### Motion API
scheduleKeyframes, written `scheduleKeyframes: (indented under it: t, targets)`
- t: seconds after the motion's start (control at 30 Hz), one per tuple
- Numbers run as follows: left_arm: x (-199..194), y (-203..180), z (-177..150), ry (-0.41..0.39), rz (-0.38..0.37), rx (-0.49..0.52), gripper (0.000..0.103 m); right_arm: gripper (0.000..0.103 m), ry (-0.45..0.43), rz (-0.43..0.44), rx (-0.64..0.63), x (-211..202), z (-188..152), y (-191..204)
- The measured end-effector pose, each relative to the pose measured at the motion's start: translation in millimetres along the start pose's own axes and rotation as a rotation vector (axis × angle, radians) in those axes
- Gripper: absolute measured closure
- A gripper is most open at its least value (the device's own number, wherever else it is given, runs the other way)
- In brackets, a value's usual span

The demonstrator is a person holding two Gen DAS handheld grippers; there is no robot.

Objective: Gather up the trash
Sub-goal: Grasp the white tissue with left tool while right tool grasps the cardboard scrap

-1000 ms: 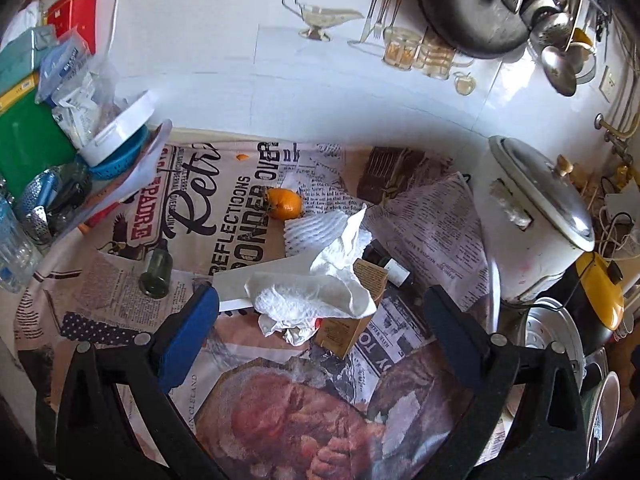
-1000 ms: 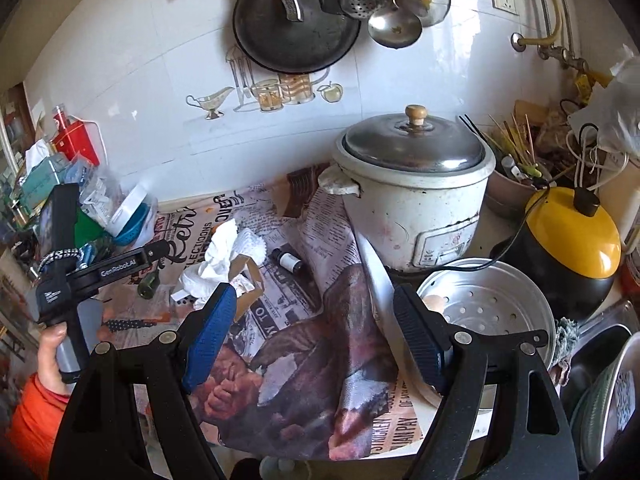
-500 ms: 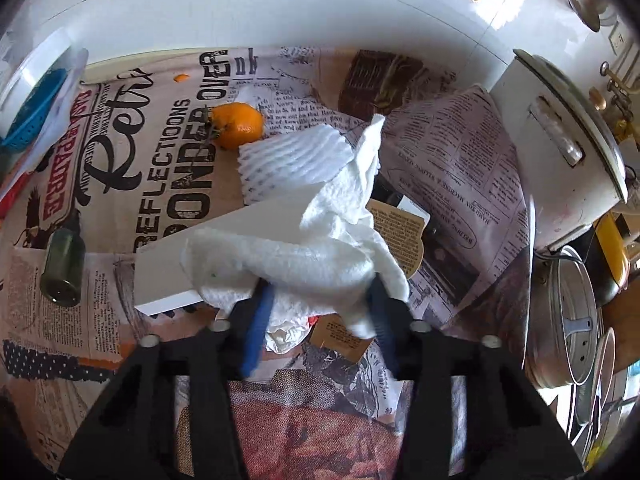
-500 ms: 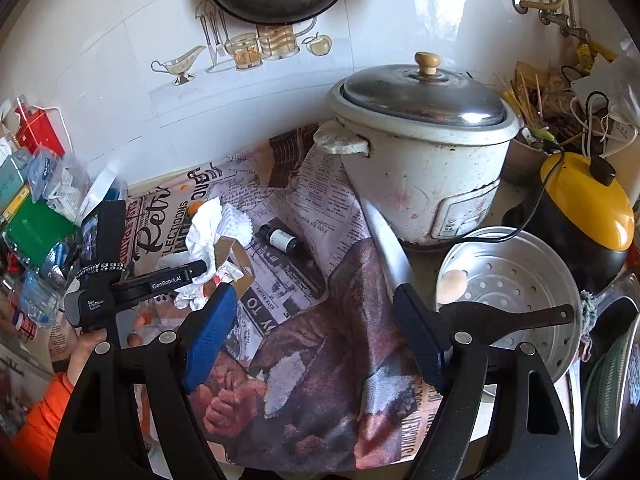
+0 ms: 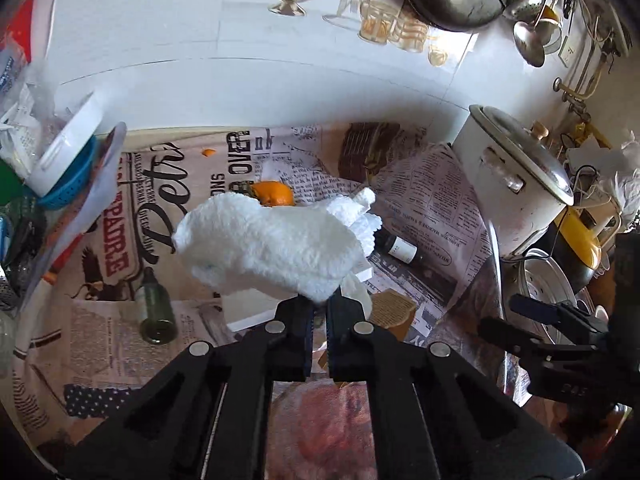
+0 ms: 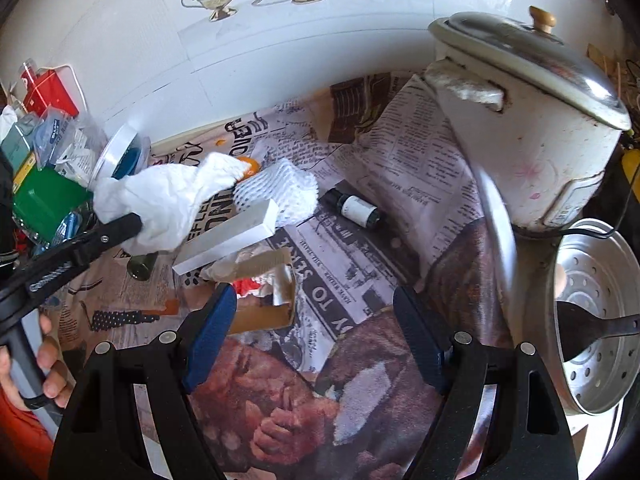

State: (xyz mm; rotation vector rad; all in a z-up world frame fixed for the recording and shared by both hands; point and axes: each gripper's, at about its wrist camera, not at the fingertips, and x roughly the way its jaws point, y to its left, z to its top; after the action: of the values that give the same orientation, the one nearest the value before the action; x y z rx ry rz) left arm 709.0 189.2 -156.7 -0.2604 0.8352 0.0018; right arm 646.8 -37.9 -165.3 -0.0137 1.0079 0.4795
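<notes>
Left tool [image 5: 319,322] is clamped on a crumpled white paper towel [image 5: 272,244]. Its jaws have just been closing, and the wad is pinched by its lower edge at the tips, with most of it bulging out ahead of them. From the right-wrist view the towel [image 6: 160,200] hangs clear of the newspaper-covered counter [image 6: 416,184], so it's lifted, not dragged. Edge pinch makes sense: soft wad, nothing rigid to centre on.

Right tool [image 6: 312,332] is wide open, nothing between the pads. It hangs just over the torn brown cardboard box [image 6: 264,300] with red and white scraps in it; probably the next pick, judging by the aim.

Still on the counter:
- white foam fruit net [image 6: 280,192], touching the orange [image 6: 250,166] behind it
- white flat box [image 6: 228,240], propped at an angle on the pile
- small dark bottle [image 6: 352,210] lying on its side, just right of the net
- green bottle [image 5: 154,308], lying flat, left side

No bin or bag visible in either view, so I can't tell where the towel is headed.

Risk: the grip is thin, so a fast swing could shed the towel. The rice cooker [image 6: 532,128] and steamer tray [image 6: 600,320] crowd the right side, leaving the right tool tight clearance.
</notes>
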Motion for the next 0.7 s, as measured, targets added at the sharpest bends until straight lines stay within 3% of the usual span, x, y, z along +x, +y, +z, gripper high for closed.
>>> scheduleKeyframes:
  t: [0.17, 0.3, 0.47, 0.7]
  targets:
    - [-14.5, 34.8, -19.4, 0.022, 0.049, -0.014, 0.099, 0.025, 0.073, 0.086, 0.01, 36.8, 1.9, 27.8]
    - [1.1, 57.4, -48.3, 0.111, 0.078, -0.003, 0.099, 0.025, 0.122, 0.078, -0.006, 63.0, -2.3, 48.3]
    - [28.0, 68.8, -80.0, 0.224, 0.098, 0.01, 0.099, 0.025, 0.153, -0.045, -0.036, 82.1, -10.8, 49.0]
    - [33.4, 56.0, -83.4, 0.226, 0.065, 0.057, 0.099, 0.025, 0.198, -0.184, 0.016, 80.4, -25.5, 2.9]
